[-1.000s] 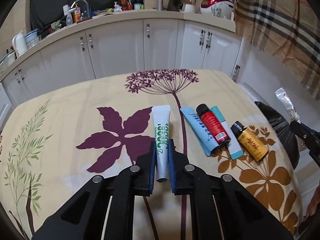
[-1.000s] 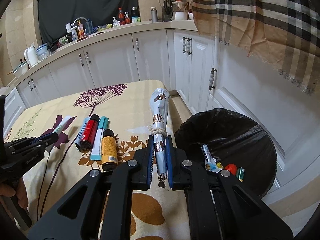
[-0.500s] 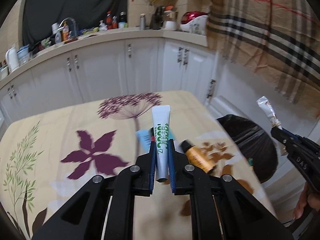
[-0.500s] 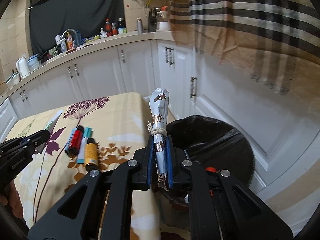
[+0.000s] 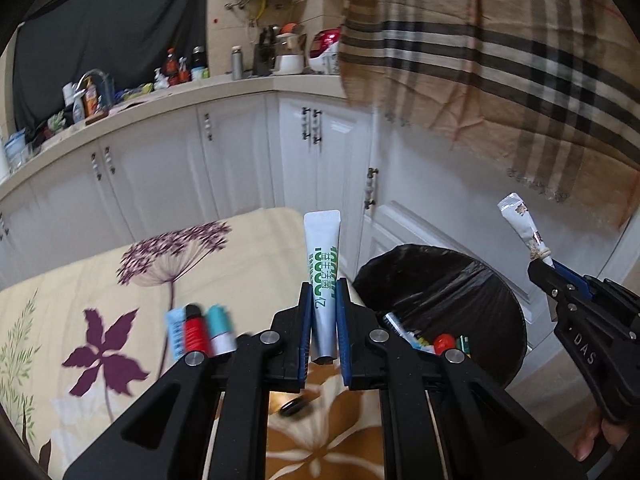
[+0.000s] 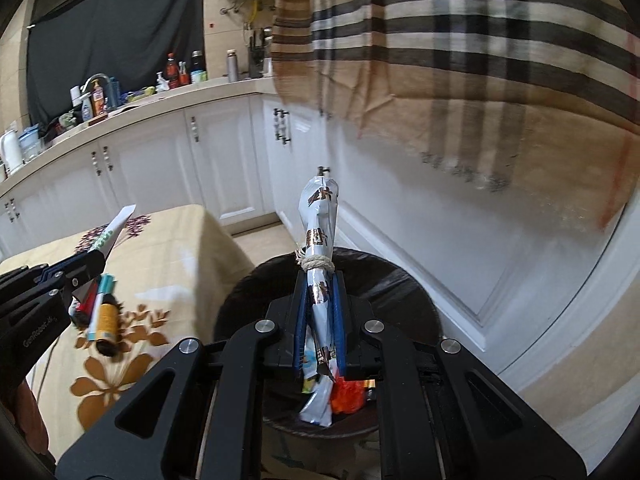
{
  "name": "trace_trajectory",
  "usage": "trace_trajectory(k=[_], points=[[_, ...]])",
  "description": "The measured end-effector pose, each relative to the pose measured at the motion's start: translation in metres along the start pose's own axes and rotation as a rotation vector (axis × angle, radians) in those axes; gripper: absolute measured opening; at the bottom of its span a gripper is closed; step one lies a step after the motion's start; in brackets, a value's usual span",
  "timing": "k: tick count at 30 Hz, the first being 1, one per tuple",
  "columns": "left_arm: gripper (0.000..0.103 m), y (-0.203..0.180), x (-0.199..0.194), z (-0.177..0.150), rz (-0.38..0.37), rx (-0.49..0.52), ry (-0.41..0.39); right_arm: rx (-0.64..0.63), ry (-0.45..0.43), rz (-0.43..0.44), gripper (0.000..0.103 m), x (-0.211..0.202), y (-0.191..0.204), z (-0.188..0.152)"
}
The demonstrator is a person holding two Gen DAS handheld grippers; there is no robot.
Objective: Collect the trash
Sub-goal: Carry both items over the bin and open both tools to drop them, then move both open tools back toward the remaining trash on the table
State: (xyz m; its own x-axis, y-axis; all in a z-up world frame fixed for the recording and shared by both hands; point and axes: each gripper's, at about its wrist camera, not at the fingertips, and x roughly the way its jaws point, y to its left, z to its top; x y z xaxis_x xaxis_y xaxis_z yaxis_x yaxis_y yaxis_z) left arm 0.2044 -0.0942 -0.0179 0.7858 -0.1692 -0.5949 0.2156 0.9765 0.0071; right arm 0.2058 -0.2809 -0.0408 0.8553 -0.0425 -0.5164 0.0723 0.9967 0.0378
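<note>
My left gripper [image 5: 323,292] is shut on a white tube with green print [image 5: 322,264], held upright near the table's right edge, beside the bin. My right gripper [image 6: 318,284] is shut on a silvery wrapper tied with string [image 6: 319,216], held over the black-lined trash bin [image 6: 392,280]. The bin [image 5: 448,280] holds several bits of trash, among them a red piece [image 5: 443,341]. In the left wrist view the right gripper [image 5: 540,270] with its wrapper [image 5: 524,226] shows at the right. In the right wrist view the left gripper [image 6: 94,258] with the tube [image 6: 110,232] is at the left.
On the floral tablecloth [image 5: 100,280] lie a light-blue tube [image 5: 175,334], a red bottle [image 5: 195,330], a teal-capped stick [image 5: 220,328] and an amber bottle [image 6: 105,322]. White cabinets [image 5: 160,176] stand behind. A plaid cloth [image 5: 500,60] hangs above the bin.
Both grippers have swung right toward the bin, each keeping its item. The left one left the middle of the table; the right one now hangs over the bin's opening.
</note>
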Motion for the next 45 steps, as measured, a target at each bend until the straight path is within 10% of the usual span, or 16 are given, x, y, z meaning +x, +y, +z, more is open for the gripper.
trace_trajectory(k=[15,21,29,45], points=[[0.020,-0.063,0.058,0.017,-0.004,0.089,0.029,0.015,0.014,-0.047,0.013,0.038,-0.025,-0.003],[0.034,-0.063,0.066,0.016,-0.011,0.075,0.057,0.037,0.016,-0.068,0.029,0.045,-0.032,-0.007],[0.050,-0.041,0.046,0.011,0.002,0.037,0.053,0.028,0.009,-0.063,0.048,0.030,-0.021,-0.008],[0.059,0.069,-0.018,-0.032,0.174,-0.094,0.063,-0.054,0.025,0.110,0.049,-0.002,0.059,-0.012]])
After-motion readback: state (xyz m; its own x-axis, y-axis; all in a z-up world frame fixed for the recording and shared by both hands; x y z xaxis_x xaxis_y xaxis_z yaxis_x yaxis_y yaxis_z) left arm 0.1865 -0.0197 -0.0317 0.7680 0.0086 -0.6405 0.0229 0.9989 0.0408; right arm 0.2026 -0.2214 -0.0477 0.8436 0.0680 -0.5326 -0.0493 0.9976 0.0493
